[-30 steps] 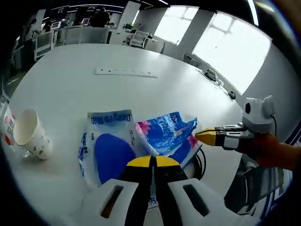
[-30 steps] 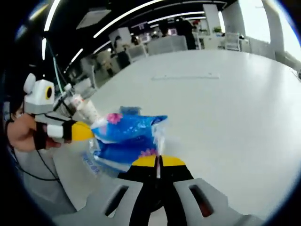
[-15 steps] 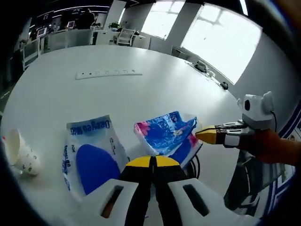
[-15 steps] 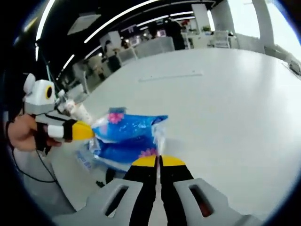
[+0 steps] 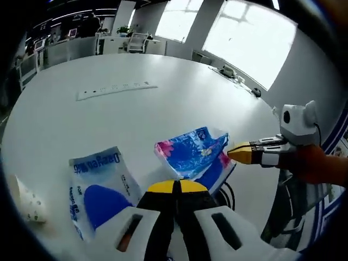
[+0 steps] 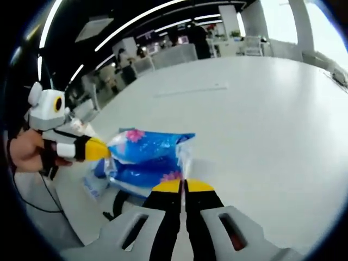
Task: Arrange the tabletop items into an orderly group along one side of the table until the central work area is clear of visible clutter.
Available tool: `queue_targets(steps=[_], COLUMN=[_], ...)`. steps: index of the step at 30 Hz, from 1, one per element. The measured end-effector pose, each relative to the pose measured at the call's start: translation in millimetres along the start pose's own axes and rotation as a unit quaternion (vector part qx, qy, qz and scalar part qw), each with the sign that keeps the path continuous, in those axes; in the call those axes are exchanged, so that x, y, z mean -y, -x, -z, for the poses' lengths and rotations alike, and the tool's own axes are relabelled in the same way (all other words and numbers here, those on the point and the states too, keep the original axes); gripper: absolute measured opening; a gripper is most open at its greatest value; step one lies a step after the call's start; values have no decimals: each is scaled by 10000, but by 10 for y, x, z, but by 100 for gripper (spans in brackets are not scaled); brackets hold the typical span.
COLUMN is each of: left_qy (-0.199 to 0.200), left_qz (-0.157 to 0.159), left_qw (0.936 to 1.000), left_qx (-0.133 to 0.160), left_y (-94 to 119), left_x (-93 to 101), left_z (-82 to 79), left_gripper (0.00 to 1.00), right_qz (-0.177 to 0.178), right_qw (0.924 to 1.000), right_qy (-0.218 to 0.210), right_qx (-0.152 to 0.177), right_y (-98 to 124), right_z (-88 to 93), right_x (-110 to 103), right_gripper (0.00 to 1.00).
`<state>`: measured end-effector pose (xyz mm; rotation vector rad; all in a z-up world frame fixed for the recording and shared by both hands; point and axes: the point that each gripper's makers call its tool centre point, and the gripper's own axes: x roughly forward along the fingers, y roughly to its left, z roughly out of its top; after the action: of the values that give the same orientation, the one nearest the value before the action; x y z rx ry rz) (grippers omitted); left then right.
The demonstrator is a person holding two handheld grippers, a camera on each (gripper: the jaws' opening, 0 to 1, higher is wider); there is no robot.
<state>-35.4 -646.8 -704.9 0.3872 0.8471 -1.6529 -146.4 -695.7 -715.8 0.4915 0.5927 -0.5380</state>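
Observation:
A blue floral plastic packet (image 5: 191, 154) hangs just above the white table (image 5: 163, 109), stretched between both grippers. My left gripper (image 5: 175, 188) is shut on its near edge. My right gripper (image 5: 241, 154) comes in from the right and pinches its far end. In the right gripper view the same packet (image 6: 148, 157) spans from my right gripper (image 6: 184, 188), shut on its clear edge, to my left gripper (image 6: 98, 150) at the left. A white and blue packet (image 5: 97, 185) lies flat on the table, left of the held one.
A paper cup (image 5: 26, 199) lies at the left edge. A white power strip (image 5: 116, 89) runs across the far table. A black cable (image 5: 232, 191) hangs by the table edge under the packet. Office desks and chairs (image 5: 136, 41) stand beyond. A hand (image 6: 24, 153) holds the left gripper.
The blue floral packet has drawn apart from the white and blue packet, which it overlapped a second ago. Both grippers keep their hold. The cup has slid towards the left edge of the left gripper view.

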Motion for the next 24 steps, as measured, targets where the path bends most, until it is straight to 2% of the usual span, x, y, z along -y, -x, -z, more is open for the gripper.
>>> queue_targets(steps=[12, 24], left_qy=[57, 186], left_qz=[-93, -186], left_qw=[9999, 9997], left_qx=[121, 17], left_y=[-185, -367], left_x=[-133, -211], left_z=[-266, -209], left_gripper=[0, 0], right_qz=[-7, 11], right_qw=[9999, 9996], right_qy=[129, 129], right_qx=[-68, -268], right_y=[-165, -332], right_z=[-183, -128], right_x=[142, 266], right_gripper=[0, 0])
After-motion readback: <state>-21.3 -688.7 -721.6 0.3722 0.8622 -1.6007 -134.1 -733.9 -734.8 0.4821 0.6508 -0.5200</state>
